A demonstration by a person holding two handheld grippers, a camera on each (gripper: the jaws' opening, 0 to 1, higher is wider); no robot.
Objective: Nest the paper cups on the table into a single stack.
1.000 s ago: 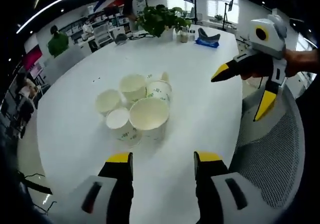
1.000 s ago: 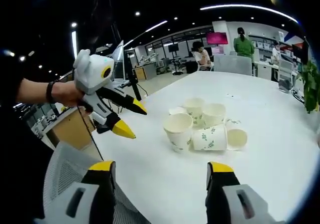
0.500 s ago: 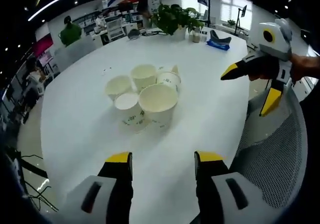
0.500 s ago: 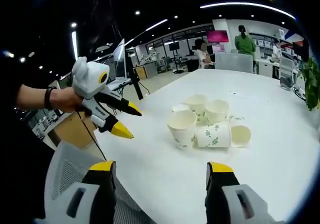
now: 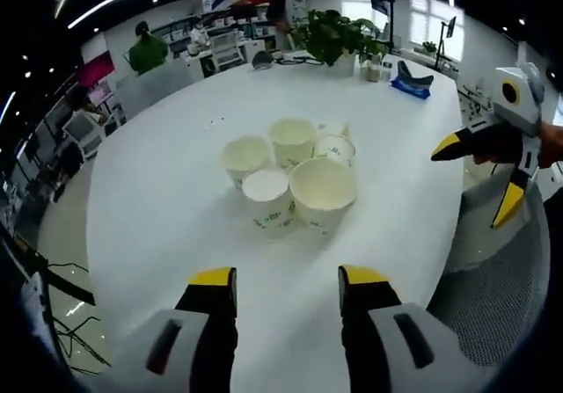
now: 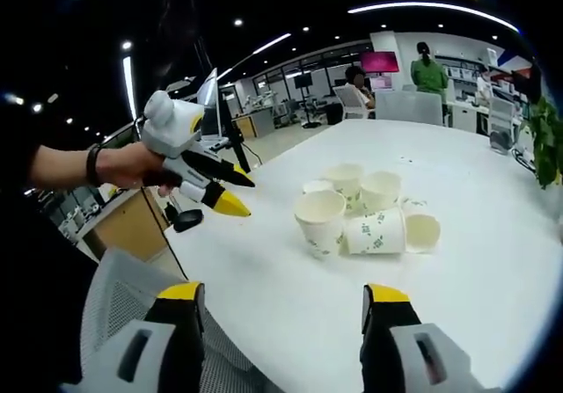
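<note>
1. Right now your paper cups (image 5: 295,175) sit in one tight cluster on the white table (image 5: 158,208), a little above the middle of the left gripper view; in the right gripper view the same cluster (image 6: 361,213) sits just right of centre.
2. Look at the left gripper view: the nearest upright cup (image 5: 323,191) stands at about 4 o'clock in the cluster, an upside-down cup (image 5: 266,198) touches it at about 7 o'clock, and two more upright cups (image 5: 246,157) and (image 5: 293,138) stand behind them at 10 and 12 o'clock.
3. One more cup (image 5: 335,149) shows at about 2 o'clock in the cluster; from the right gripper view you can see a printed cup lying on its side (image 6: 376,233) with an open mouth (image 6: 423,233) facing 3 o'clock.
4. None of the cups is gripped; all rest on the table, not yet in a single stack.
5. Your left claw (image 5: 288,280) rises from the bottom of its view, jaws spread wide with bare table between them, near the cups but short of them.
6. You see that same left claw (image 6: 230,192) in the right gripper view at 9 o'clock, held in your hand (image 6: 132,166), holding nothing; whether its yellow-tipped jaws are parted cannot be told from this side.
7. Your right claw (image 6: 283,296) has its jaws well apart and holds nothing, over the near table edge.
8. It appears at 3 o'clock in the left gripper view (image 5: 479,178), jaws splayed, off the table's edge above a mesh chair (image 5: 493,279).
9. Farther off, potted plants (image 5: 339,37) stand at the table's far end at 12 o'clock.
</note>
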